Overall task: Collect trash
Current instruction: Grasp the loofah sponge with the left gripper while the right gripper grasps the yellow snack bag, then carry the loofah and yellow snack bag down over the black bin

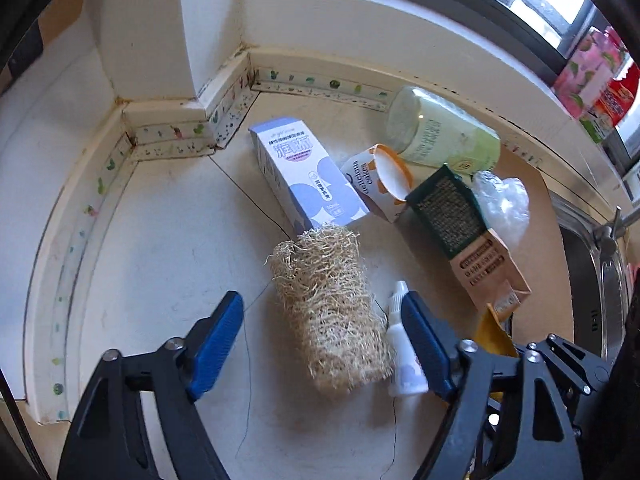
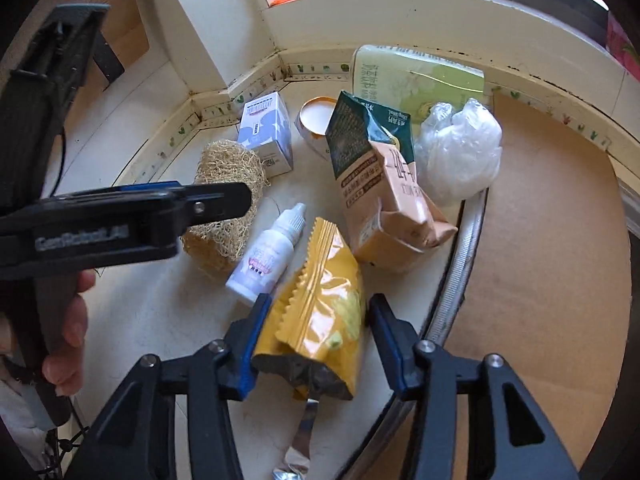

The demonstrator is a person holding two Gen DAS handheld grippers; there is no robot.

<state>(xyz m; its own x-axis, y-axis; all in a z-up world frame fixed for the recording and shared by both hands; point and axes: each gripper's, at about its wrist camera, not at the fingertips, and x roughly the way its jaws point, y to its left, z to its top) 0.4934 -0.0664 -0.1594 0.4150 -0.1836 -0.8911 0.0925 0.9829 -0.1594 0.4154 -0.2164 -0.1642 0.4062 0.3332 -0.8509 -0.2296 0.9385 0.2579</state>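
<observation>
On the pale counter (image 1: 168, 240), in the back corner under the window sill, your trash lies in a loose heap; going from left to right, a lilac-and-white box (image 1: 304, 172) lies nearest the corner, and in front of it a straw-coloured loofah (image 1: 332, 312) lies lengthwise, touching the box's near end; your left gripper (image 1: 322, 320) has its blue jaws apart on either side of the loofah, the left pad clear of it, the right pad against a small white dropper bottle (image 1: 402, 352) that lies just beside the loofah, so nothing is clamped; behind these a white-and-orange paper cup (image 1: 384, 184) lies on its side, and beyond it a pale green package (image 1: 444, 132) rests against the back edge; next comes a tan-and-green carton (image 2: 384, 192), tipped over, with a crumpled clear plastic bag (image 2: 460, 156) just to its right; in front of the carton a yellow snack bag (image 2: 320, 312) lies torn open, and your right gripper (image 2: 316, 320) straddles it with jaws apart, the left pad touching the bag's edge, the right pad clear, not yet clamped; at the counter's right edge brown cardboard (image 2: 552, 240) covers the surface beside a metal rim; your hand (image 2: 68, 332) on the left gripper's handle shows at far left
</observation>
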